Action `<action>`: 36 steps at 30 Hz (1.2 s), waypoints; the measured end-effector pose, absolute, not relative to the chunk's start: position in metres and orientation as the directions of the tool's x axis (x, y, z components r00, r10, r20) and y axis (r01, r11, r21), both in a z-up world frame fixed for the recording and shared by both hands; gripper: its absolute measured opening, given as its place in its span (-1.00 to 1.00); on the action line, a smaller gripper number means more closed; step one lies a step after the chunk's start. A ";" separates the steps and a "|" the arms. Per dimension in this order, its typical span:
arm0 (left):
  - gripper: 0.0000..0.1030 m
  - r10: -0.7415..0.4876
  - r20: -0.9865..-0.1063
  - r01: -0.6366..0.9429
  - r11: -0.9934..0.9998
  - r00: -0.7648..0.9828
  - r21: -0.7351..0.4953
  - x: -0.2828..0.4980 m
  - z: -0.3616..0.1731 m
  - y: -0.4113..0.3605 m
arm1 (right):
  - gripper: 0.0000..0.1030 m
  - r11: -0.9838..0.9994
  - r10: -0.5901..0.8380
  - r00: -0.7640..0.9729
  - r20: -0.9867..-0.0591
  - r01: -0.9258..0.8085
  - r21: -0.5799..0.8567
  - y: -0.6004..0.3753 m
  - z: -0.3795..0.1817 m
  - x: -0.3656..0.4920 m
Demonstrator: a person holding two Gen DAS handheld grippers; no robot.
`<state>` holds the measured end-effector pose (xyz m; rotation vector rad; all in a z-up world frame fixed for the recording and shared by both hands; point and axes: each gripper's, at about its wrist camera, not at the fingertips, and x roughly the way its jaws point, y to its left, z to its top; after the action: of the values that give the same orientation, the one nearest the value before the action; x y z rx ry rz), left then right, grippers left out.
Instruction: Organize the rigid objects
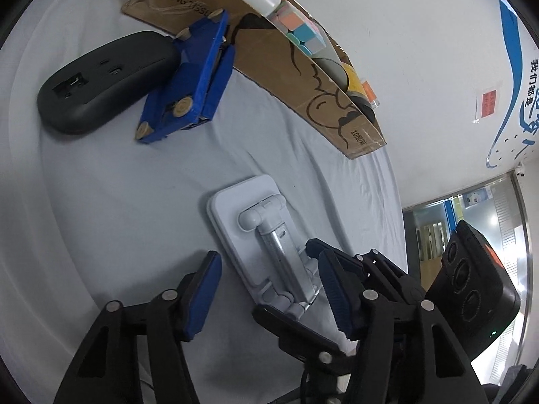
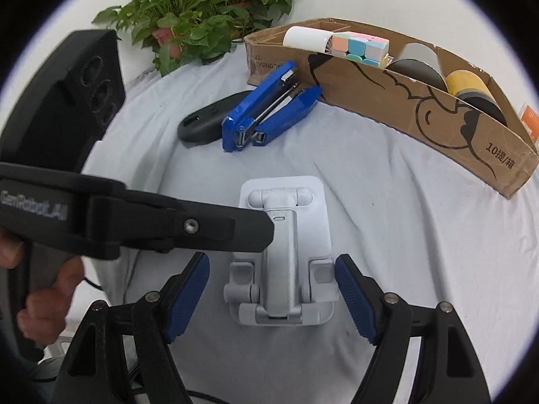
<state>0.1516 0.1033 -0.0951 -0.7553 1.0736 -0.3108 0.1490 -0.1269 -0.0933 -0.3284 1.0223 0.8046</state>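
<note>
Office – slogan wall (image 1: 518,77), glass partition (image 1: 471,222).

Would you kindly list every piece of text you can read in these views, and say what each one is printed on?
"10提/箱": end of the long brown cardboard box.
"ALL ... ANGING TISSU": other end of that box, cut off by the blue stapler.
"GenRobot.AI": black arm of the left tool, blurred.
"我们都是": blue lettering on the white wall, partly cut off.
Red wall label: too small to read.

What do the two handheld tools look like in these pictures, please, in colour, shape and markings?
Both are black plastic linkages with silver pivot pins. The right tool and left tool carry blue ribbed pads. The left one's body bears pale lettering, too blurred to read, and a black block with three round lenses. A thin black cable trails below.
</note>
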 end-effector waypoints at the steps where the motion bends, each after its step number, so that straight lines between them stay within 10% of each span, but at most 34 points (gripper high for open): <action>1: 0.10 -0.572 -0.673 -0.120 0.714 0.468 -0.690 0.150 -0.095 0.104 | 0.48 0.679 0.423 0.280 -0.862 -0.728 0.098 -0.125 -0.097 0.148; 16: -0.23 -0.568 -0.679 -0.082 0.736 0.464 -0.672 0.160 -0.102 0.083 | 0.27 0.784 0.476 0.181 -0.860 -0.530 0.322 -0.143 -0.094 0.160; 36: -0.29 -0.587 -0.552 0.188 0.767 0.592 -0.614 0.244 0.015 0.110 | 0.27 0.826 0.485 0.465 -0.741 -0.522 0.213 -0.098 0.004 0.221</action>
<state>0.2441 0.1100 0.0146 -0.5374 0.8212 -0.4766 0.2213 -0.0982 0.0045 -0.0459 0.8944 0.6186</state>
